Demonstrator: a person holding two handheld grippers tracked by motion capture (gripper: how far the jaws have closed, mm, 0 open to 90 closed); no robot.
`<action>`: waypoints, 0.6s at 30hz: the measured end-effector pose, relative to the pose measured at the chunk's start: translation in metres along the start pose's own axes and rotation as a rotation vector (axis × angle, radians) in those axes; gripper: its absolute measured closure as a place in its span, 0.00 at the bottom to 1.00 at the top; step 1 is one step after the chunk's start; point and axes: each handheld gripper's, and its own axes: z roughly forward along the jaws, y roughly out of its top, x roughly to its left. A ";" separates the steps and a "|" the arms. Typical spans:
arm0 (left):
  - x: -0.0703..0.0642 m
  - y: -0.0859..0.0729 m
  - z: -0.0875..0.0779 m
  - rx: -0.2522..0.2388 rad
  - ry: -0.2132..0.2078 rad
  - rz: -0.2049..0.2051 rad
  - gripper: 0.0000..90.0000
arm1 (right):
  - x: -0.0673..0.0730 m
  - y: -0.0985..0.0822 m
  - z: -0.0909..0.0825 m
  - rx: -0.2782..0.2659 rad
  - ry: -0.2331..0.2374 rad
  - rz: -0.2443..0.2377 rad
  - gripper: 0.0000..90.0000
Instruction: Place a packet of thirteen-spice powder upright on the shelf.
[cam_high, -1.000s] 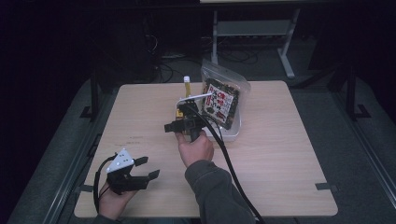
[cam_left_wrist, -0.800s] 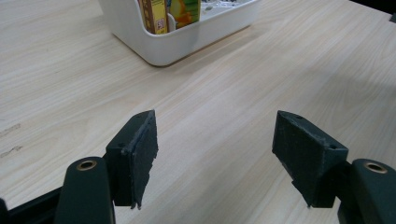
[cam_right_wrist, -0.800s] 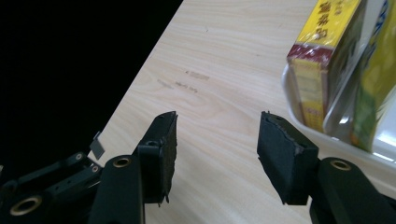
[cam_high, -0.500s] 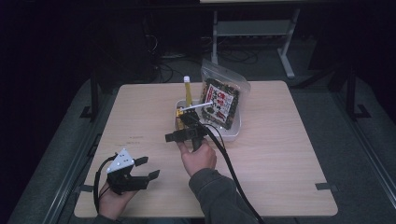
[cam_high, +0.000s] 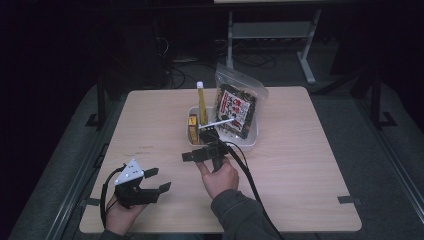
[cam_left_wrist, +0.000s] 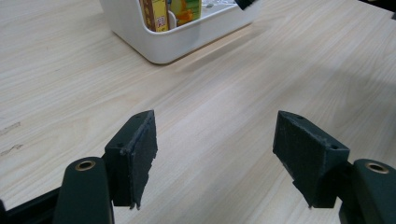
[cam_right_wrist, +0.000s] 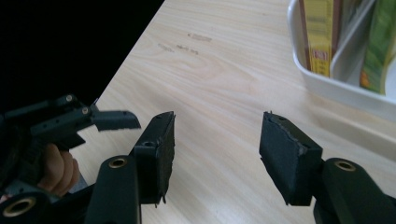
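Your right tongs (cam_high: 197, 156) hang just in front of the white bin (cam_high: 250, 145) with their jaws apart and nothing between them; they have just been opening a little wider. In the right gripper view the pads (cam_right_wrist: 161, 154) frame bare wood, with the bin's wall off to the upper right. Your left tongs (cam_high: 155, 180) sit low at the near left corner of the tabletop (cam_high: 310, 170), also open and empty, well apart from the bin.

The bin stands near the middle of the tabletop, toward the far side. It holds a snack bag (cam_high: 235, 107) leaning upright at its right, a tall yellow stick with a white cap (cam_high: 201, 102) at its left, and a small yellow box (cam_high: 192, 122) beside that. A thin white rod-like piece (cam_high: 217, 123) lies across the bin's front; what it is I cannot tell.

The risk from here, as I judge it, is tipping. The stick is tall and narrow and the bag leans loosely, so if you reach back in at an angle, a jaw could clip one and knock it over or out. The bin looks light, so a nudge on its front wall could shove it away. Mind the cable (cam_high: 250, 175) trailing from your right hand, too; it runs close to the bin's front edge.
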 end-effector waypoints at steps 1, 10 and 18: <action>0.000 0.000 0.000 0.000 0.000 0.000 0.33 | -0.001 -0.001 -0.001 0.001 0.002 0.000 0.49; -0.001 0.000 0.001 0.006 0.000 0.007 0.33 | -0.016 -0.018 -0.008 0.005 -0.001 0.021 0.48; -0.002 0.000 0.001 0.011 0.000 0.013 0.33 | -0.033 -0.035 -0.014 0.004 0.010 0.049 0.47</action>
